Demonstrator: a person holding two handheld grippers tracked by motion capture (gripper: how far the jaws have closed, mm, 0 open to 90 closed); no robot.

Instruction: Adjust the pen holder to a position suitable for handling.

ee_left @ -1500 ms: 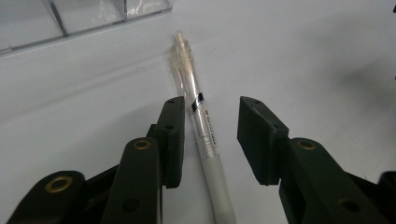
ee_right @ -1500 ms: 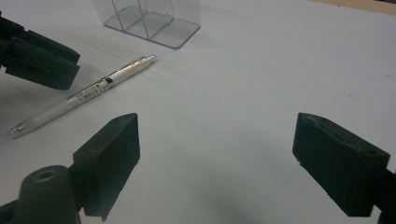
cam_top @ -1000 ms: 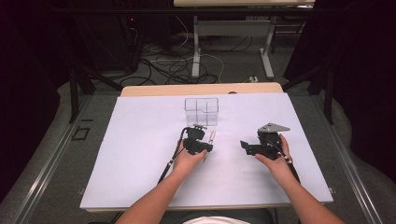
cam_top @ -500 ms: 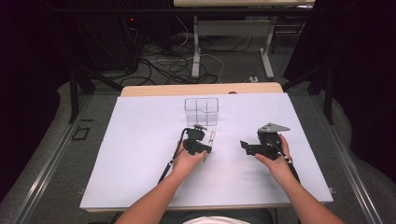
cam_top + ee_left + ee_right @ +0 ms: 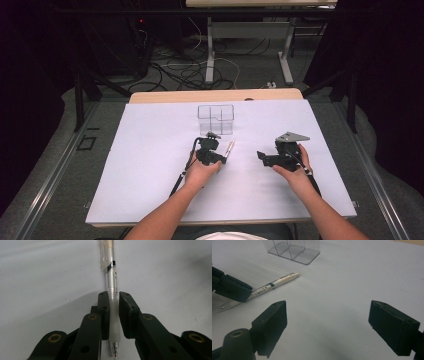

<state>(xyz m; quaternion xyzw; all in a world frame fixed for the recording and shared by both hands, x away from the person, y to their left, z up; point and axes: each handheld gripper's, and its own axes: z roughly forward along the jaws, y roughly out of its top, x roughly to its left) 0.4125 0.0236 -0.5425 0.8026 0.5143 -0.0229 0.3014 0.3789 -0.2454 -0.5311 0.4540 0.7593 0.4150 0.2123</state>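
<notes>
A clear-barrelled pen [image 5: 111, 282] lies along the white sheet, its tip pointing back toward the hand. My left gripper [image 5: 113, 302] has just been closing and its pads press on the pen's frosted grip section. In the high view the left gripper [image 5: 222, 159] sits mid-table with the pen [image 5: 229, 149] sticking out toward the clear organiser [image 5: 216, 119]. My right gripper [image 5: 261, 156] rests to the right, turned toward the left one. Its jaws stand wide apart with nothing between them [image 5: 328, 322], and its view shows the pen [image 5: 274, 284] and the left gripper's jaw tips [image 5: 232, 288].
The clear divided organiser [image 5: 292, 250] stands upright behind the pen, near the table's far side. A white sheet [image 5: 150, 165] covers the tabletop, whose wooden far edge [image 5: 215, 95] shows. Cables and table legs lie on the floor beyond.
</notes>
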